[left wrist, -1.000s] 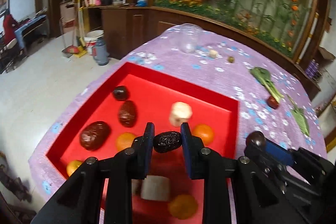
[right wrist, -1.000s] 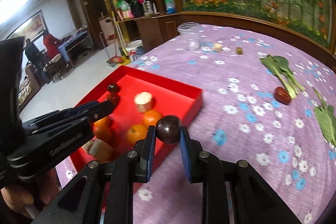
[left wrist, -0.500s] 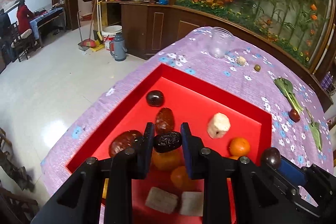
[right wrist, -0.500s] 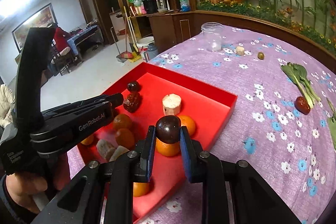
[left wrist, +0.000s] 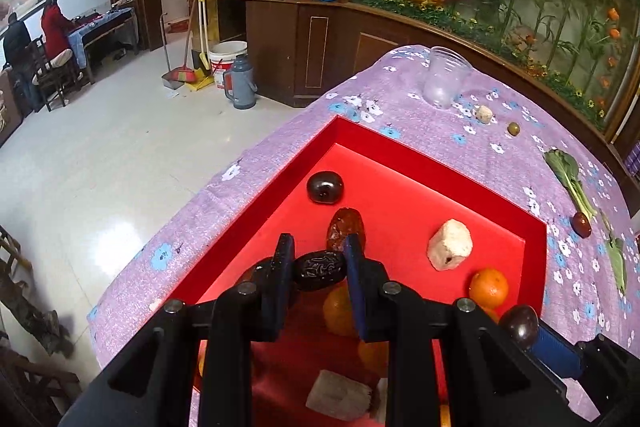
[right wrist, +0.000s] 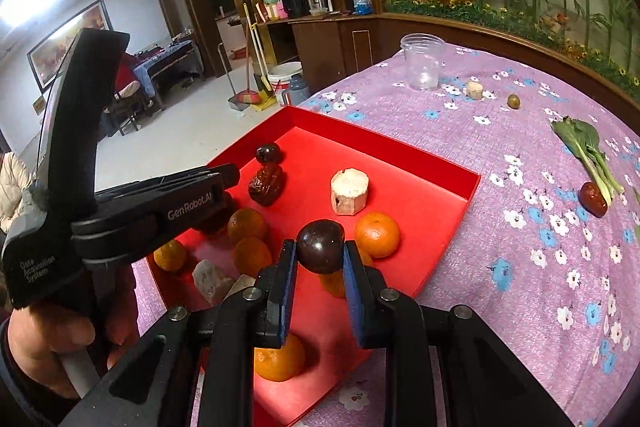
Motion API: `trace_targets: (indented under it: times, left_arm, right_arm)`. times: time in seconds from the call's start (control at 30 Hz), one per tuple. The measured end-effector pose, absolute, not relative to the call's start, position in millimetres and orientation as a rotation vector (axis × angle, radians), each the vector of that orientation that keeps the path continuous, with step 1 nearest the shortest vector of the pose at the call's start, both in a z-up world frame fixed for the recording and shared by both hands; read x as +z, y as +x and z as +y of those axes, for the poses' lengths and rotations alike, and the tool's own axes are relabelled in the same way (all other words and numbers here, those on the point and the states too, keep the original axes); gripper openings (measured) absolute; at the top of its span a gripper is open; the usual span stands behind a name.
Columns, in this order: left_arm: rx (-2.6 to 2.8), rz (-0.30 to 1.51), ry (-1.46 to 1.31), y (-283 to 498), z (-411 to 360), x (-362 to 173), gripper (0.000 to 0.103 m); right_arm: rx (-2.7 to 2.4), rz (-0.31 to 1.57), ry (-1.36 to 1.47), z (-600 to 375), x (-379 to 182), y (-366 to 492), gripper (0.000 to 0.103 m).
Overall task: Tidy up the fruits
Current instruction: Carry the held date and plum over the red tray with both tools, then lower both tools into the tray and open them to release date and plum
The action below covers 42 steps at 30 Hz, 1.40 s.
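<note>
A red tray [left wrist: 440, 163] [right wrist: 472, 187] on the purple flowered tablecloth holds several oranges [right wrist: 377, 234], dark plums [left wrist: 325, 187], a brown date [right wrist: 266, 183] and pale fruit chunks [left wrist: 450, 245]. My left gripper [left wrist: 319, 267] is shut on a wrinkled black date [left wrist: 320, 269] and holds it above the tray's left side. My right gripper [right wrist: 319, 254] is shut on a round dark plum [right wrist: 320, 246] above the tray's near right part; that plum also shows in the left wrist view [left wrist: 519, 325].
On the cloth beyond the tray stand a clear plastic cup [right wrist: 423, 67], a pale chunk [right wrist: 475, 90], a green olive [right wrist: 513, 101], leafy greens [right wrist: 588, 151] and a red date [right wrist: 593, 199]. The table edge drops to the floor at the left.
Both grippers have moved left and forward over the tray with their fruits still held. The tray now lies more directly under both.
</note>
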<state>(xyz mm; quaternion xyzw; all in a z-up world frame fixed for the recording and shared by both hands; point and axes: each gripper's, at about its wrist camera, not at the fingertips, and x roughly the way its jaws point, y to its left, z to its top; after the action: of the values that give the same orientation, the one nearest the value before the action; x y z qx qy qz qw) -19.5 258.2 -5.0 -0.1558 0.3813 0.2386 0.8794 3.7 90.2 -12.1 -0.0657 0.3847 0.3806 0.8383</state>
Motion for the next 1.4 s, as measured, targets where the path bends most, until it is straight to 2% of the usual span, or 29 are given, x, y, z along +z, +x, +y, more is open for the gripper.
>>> trace_targets:
  times: [0.9,1.4]
  left_arm:
    - [0.485,0.821,-0.299,-12.3,259.5,-11.2,0.025]
    - [0.403,0.693,-0.291,-62.6,245.7,7.0,0.025]
  right_arm:
    - [0.810,0.827,-0.149,102.5,-24.1,0.0,0.026]
    - [0.798,0.649,-0.168,83.9,-11.3,-67.9,0.026]
